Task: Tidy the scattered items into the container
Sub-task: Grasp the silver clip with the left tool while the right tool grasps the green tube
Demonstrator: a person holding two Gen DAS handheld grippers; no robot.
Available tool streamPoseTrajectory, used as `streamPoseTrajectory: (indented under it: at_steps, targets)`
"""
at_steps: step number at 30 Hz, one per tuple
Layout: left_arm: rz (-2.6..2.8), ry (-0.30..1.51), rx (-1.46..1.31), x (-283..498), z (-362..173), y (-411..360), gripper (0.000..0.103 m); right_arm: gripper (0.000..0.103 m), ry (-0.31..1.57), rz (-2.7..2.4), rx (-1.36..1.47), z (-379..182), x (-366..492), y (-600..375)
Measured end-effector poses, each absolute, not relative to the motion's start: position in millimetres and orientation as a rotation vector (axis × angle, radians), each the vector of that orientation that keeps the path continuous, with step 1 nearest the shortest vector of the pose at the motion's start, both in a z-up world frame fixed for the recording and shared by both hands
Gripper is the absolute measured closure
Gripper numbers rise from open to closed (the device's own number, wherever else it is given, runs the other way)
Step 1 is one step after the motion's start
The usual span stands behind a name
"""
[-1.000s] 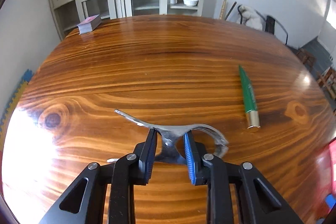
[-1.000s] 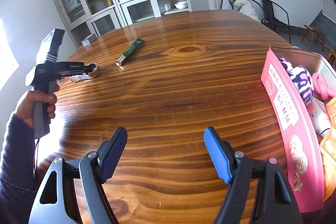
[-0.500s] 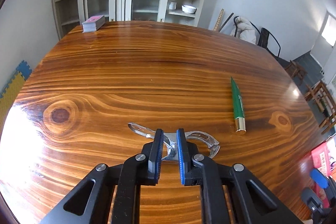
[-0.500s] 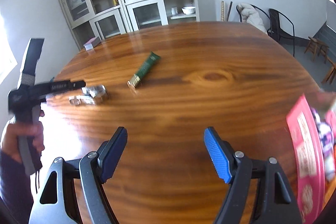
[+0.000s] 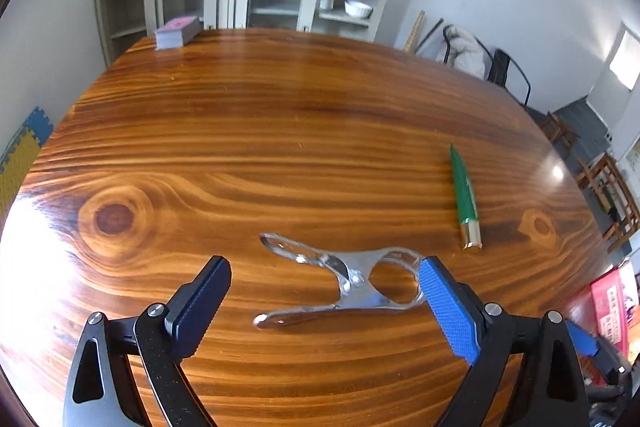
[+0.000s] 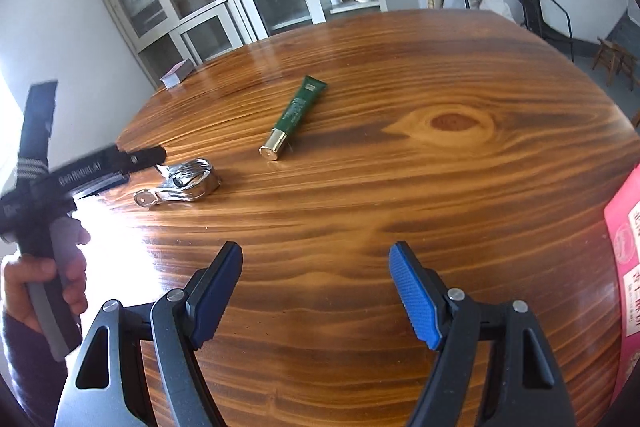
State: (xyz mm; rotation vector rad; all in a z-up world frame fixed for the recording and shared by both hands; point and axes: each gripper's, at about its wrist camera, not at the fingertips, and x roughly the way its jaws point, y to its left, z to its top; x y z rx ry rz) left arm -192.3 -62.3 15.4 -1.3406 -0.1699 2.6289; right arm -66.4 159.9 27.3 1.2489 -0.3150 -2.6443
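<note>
The round, glossy wooden table (image 6: 400,187) carried the whole scene, and most of the tidying appeared to be left. At its right edge stood one pink cardboard container (image 6: 624,267), only a strip of its printed wall in view, so what it held could not be told. Three loose items lay on the wood, well apart from that container: one small stack of cards with a pink top (image 5: 178,31) at the far rim near the cabinets, one green tube with a gold cap (image 6: 294,117) toward the middle, and one shiny metal spring clamp (image 5: 352,279) on the left side.

The clamp lay flat on the table, between the blue pads of the left gripper (image 5: 324,297). Those jaws had just been opening and stood wide, the pads clear of the metal, though the right pad sat just beside one handle loop; nothing was held. A person's hand (image 6: 44,279) in a dark sleeve gripped that tool's handle. The right gripper (image 6: 316,283) was one more, two in all, its jaws spread fairly wide over bare wood and empty, with the tube well ahead of it.

By my judgement, all three visible items waited to be collected.
</note>
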Motion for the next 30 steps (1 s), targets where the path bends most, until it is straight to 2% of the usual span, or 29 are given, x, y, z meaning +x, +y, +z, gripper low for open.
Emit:
streamPoseTrajectory:
  at_steps: [14, 24, 27, 28, 30]
  targets:
    - [2.628, 0.137, -1.386, -195.5, -3.0, -12.1, 0.006, 0.024, -0.328, -2.651, 1.275, 23.9, -65.8, 167.2]
    - [2.741, 0.097, -1.367, -197.2, -7.8, -4.2, 0.007, 0.024, -0.284, -2.655, 1.282, 20.5, -66.9, 162.0]
    - [2.744, 0.125, -1.342, -192.3, -4.9, -1.1, 0.016, 0.024, -0.27, -2.661, 1.279, 19.6, -66.6, 161.3]
    - [2.748, 0.13, -1.335, -190.9, -2.9, -0.9, 0.026, 0.024, -0.265, -2.663, 1.279, 19.5, -66.6, 161.1]
    - [2.746, 0.109, -1.315, -189.6, 2.1, -2.1, 0.033, 0.024, -0.26, -2.665, 1.278, 19.5, -66.8, 160.7]
